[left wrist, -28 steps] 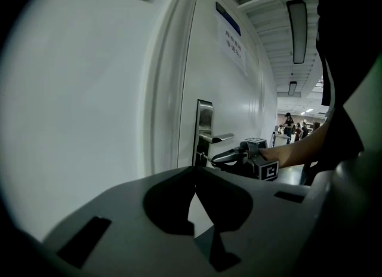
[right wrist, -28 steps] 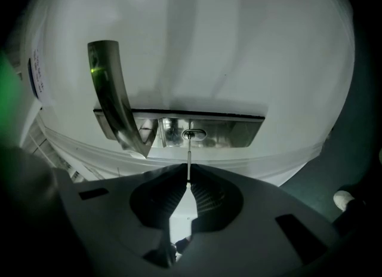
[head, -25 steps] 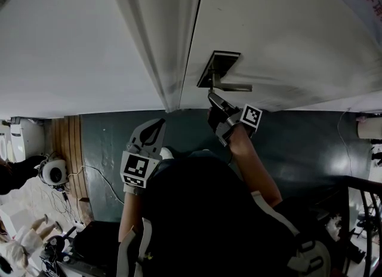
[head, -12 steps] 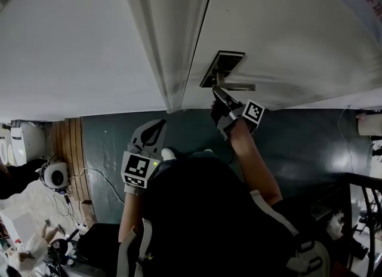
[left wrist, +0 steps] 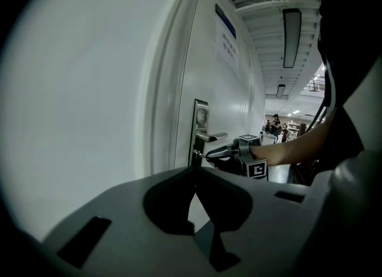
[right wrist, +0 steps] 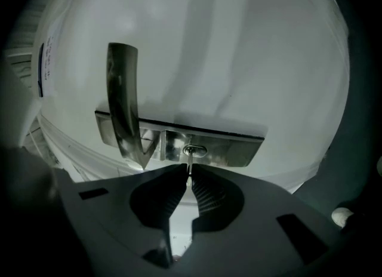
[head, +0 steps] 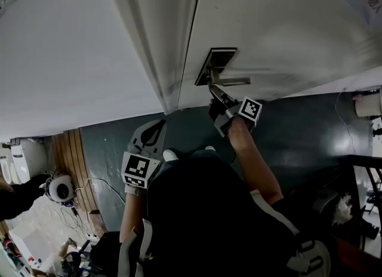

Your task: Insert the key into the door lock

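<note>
Right hand-held gripper (right wrist: 186, 177) clamps key (right wrist: 189, 162) at keyhole (right wrist: 194, 150) beside handle (right wrist: 122, 102); left hand-held gripper (left wrist: 194, 171) closed.

Office corridor: strip light (left wrist: 290, 37), notice (left wrist: 227, 46) on door (left wrist: 237, 105) (people (left wrist: 276, 125) beyond).

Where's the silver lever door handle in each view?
Head view: silver lever door handle upper centre, pointing right off the plate.
Left gripper view: handle at centre, on the white door.
Right gripper view: handle left of centre, rising from the plate.
Shared landmark: rectangular metal lock plate, with the right gripper holding the thin metal key at it.
</note>
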The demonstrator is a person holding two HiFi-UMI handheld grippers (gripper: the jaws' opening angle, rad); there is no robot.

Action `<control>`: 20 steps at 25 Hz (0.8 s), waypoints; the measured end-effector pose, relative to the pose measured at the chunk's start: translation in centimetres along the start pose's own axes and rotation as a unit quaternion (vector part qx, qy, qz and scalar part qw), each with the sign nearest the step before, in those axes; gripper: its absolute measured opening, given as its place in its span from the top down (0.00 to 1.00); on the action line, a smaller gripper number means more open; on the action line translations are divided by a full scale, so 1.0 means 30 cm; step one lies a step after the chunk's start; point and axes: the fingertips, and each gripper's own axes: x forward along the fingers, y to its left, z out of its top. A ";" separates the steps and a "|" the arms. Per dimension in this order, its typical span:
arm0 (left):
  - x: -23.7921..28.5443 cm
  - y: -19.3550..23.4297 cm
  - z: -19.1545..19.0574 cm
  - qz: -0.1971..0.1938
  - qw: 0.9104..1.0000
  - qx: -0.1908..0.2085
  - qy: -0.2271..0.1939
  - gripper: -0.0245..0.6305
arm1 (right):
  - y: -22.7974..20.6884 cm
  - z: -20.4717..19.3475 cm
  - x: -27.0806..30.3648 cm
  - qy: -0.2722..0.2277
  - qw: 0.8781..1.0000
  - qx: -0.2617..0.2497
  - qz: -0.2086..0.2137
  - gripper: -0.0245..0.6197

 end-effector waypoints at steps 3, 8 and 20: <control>0.015 0.005 0.006 -0.014 1.000 0.003 0.000 0.95 | -0.002 -0.005 -0.024 -0.003 1.000 -0.006 -0.007 0.91; 0.057 0.001 0.019 -0.039 0.999 0.004 0.000 0.95 | 0.019 -0.013 -0.081 -0.007 0.999 -0.029 -0.020 0.91; 0.179 -0.117 0.072 -0.098 0.995 0.017 0.000 0.95 | 0.146 0.048 -0.321 -0.023 0.958 -0.272 -0.085 0.93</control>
